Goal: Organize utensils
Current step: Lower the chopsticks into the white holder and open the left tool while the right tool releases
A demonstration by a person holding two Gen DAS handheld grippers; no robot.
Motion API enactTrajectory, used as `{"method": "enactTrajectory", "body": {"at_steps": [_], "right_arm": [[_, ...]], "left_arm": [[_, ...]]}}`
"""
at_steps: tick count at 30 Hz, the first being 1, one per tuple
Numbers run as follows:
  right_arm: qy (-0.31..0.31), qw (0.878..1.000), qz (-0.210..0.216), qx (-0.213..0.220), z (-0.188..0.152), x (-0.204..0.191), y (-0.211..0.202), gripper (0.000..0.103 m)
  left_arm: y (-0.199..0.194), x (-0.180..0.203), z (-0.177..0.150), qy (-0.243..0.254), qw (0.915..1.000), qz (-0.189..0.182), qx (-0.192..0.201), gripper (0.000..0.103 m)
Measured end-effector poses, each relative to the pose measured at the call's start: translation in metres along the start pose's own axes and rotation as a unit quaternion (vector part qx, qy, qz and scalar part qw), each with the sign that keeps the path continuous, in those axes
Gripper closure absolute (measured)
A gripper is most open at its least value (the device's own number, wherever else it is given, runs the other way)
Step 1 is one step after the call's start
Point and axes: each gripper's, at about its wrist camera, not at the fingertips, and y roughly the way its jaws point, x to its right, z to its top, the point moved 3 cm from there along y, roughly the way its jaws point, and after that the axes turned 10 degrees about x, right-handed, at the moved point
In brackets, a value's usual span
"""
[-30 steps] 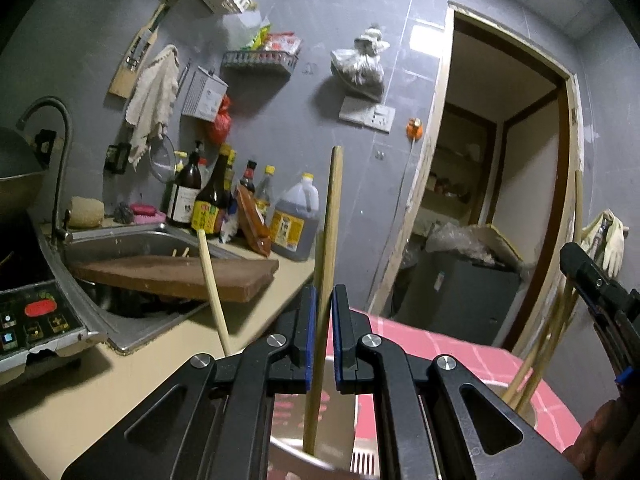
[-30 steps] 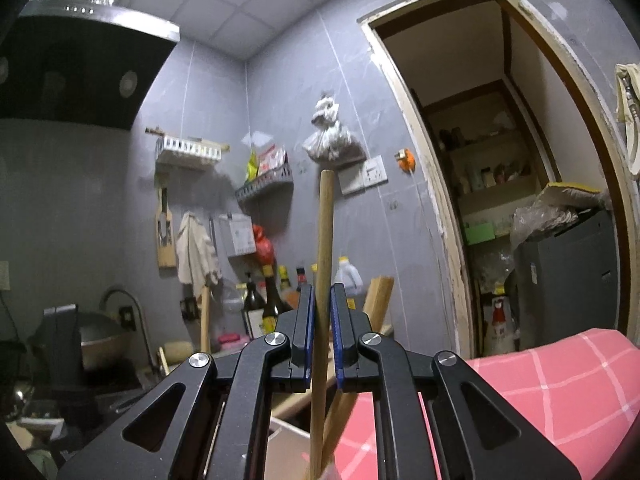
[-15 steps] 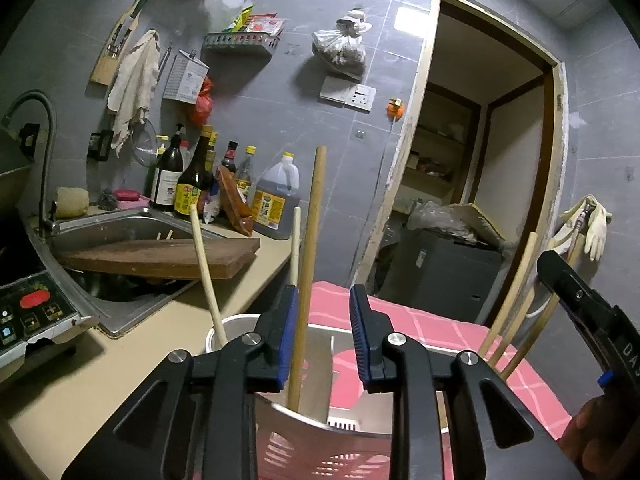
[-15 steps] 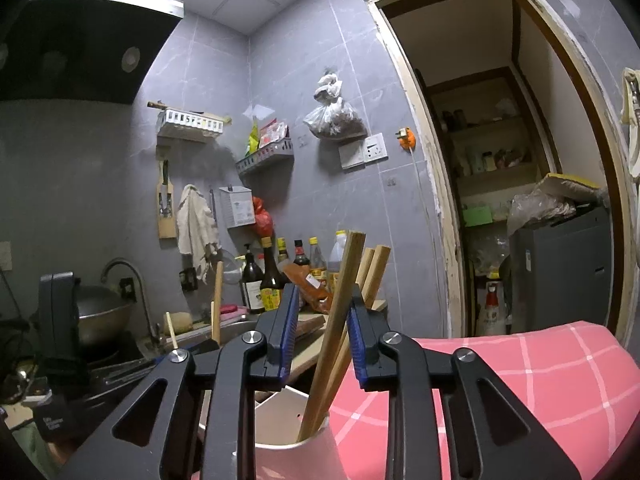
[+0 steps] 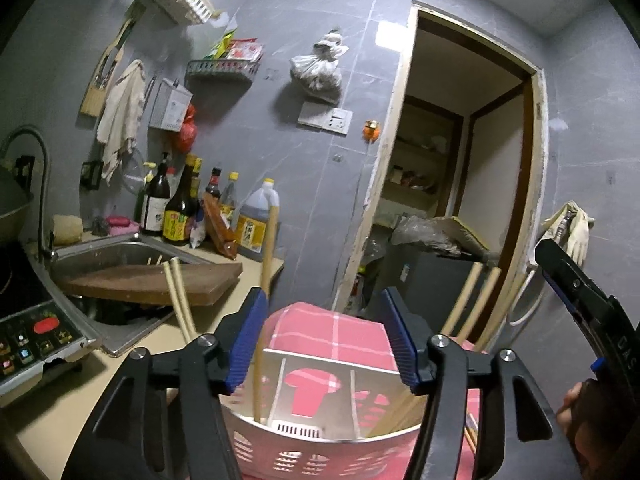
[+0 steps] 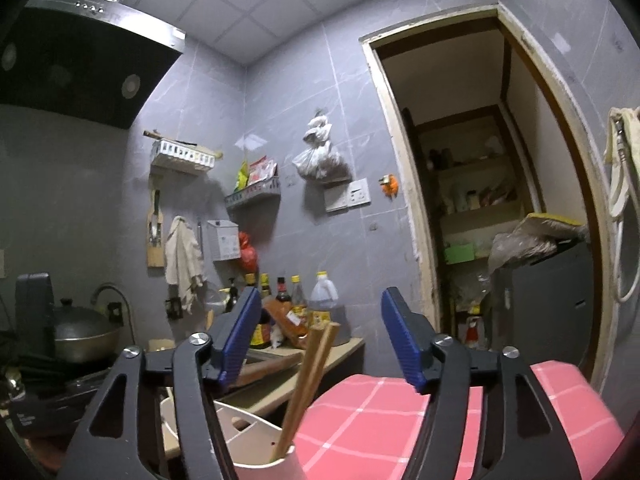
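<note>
In the left wrist view my left gripper (image 5: 322, 336) is opening, and nothing is pressed between its blue pads. A wooden chopstick (image 5: 267, 264) stands free in the white perforated utensil holder (image 5: 304, 444), just inside the left finger. More chopsticks (image 5: 474, 300) lean out of the holder's right side and a pair (image 5: 178, 300) at its left. My right gripper (image 5: 554, 258) shows at the right edge. In the right wrist view the right gripper (image 6: 320, 338) is also opening. Two chopsticks (image 6: 314, 364) lean loose between its fingers in the holder (image 6: 260, 464).
A pink checked cloth (image 6: 380, 420) lies under and behind the holder. To the left are a steel sink (image 5: 116, 248) with a wooden board (image 5: 152, 280) across it, sauce bottles (image 5: 180, 208) and a cooker panel (image 5: 36, 340). An open doorway (image 5: 460, 184) is at the right.
Both grippers went from shut on a chopstick to wide apart and drew back and up. The released chopsticks now stand in the holder, which has come into view.
</note>
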Motion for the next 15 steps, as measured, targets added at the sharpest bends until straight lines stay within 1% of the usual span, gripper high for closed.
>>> {"method": "enactTrajectory", "body": {"at_steps": [1,3,5,7,9,10,11,13,15], "right_arm": [[-0.002,1.0,-0.006,0.002,0.003,0.003,-0.004,0.033],[-0.008,1.0,-0.014,0.007,0.008,0.008,-0.011,0.025],[-0.016,1.0,-0.025,0.01,0.013,0.015,-0.02,0.019],[-0.02,0.999,-0.035,0.011,0.017,0.022,-0.03,0.015],[-0.025,0.999,-0.044,0.01,0.02,0.029,-0.041,0.006],[-0.027,0.998,-0.051,0.009,0.022,0.033,-0.047,0.002],[-0.029,0.998,-0.057,0.008,0.023,0.036,-0.051,0.0],[-0.031,0.997,-0.068,0.006,0.026,0.044,-0.063,0.0],[-0.03,0.996,-0.08,0.0,0.03,0.052,-0.075,0.0]], "left_arm": [[-0.001,0.002,0.001,0.001,1.0,-0.001,0.002,0.044],[-0.005,0.008,0.004,0.0,0.9999,-0.01,0.005,0.041],[-0.009,0.014,0.007,0.001,0.9999,-0.014,0.009,0.033],[-0.015,0.022,0.009,0.002,0.9996,-0.023,0.017,0.028],[-0.022,0.031,0.011,0.007,0.9992,-0.03,0.025,0.022],[-0.025,0.036,0.011,0.011,0.999,-0.034,0.029,0.017],[-0.029,0.042,0.011,0.014,0.9987,-0.037,0.033,0.013],[-0.034,0.051,0.01,0.018,0.9982,-0.044,0.036,0.009],[-0.039,0.059,0.007,0.021,0.9979,-0.051,0.035,0.008]]}}
